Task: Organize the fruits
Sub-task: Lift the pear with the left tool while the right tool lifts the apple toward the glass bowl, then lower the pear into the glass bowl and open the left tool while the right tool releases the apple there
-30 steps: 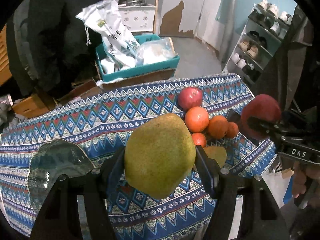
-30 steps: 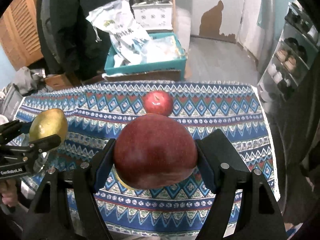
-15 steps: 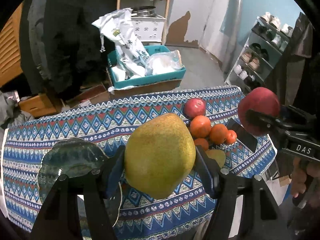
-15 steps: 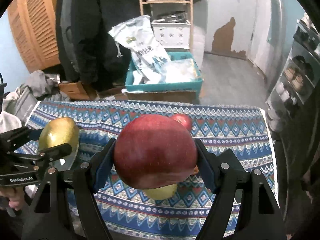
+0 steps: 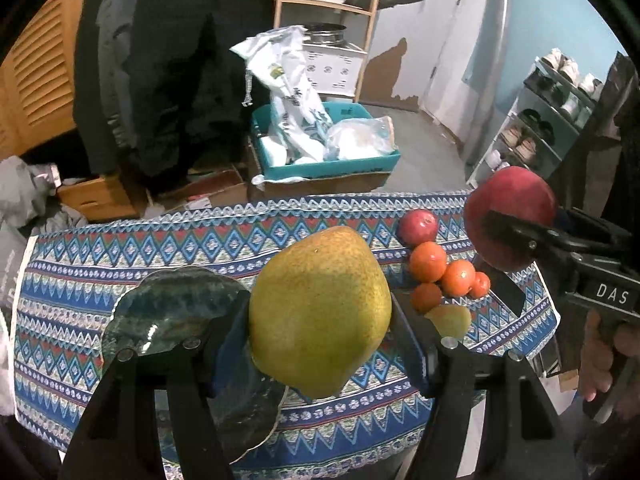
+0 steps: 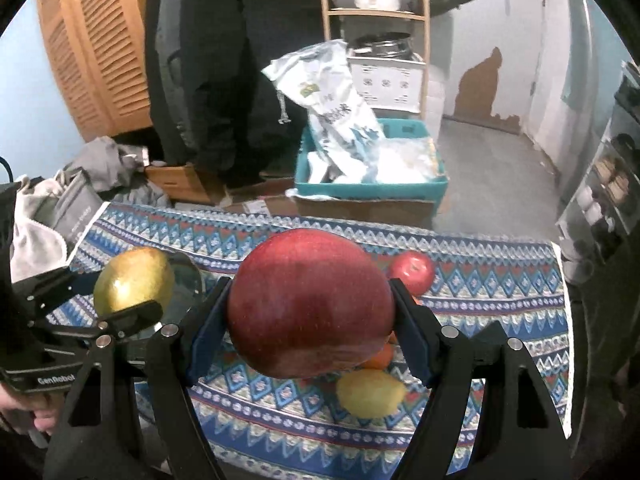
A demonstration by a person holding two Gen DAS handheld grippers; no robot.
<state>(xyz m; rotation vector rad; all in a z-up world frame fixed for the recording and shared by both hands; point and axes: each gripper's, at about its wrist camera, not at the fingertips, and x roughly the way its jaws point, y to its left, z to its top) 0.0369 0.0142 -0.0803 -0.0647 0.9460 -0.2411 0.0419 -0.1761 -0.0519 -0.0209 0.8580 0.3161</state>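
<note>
Gripping a pear between left jaws, apple — between right jaws

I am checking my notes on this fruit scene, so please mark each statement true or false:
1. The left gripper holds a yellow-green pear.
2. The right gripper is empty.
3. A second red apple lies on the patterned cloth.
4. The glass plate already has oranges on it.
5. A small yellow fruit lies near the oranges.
1. True: the left gripper is shut on the pear.
2. False: the right gripper is shut on a large red apple.
3. True: a smaller red apple lies on the patterned cloth.
4. False: the glass plate shows no fruit; the oranges lie on the cloth.
5. True: the small yellow fruit lies just beside them.
</note>
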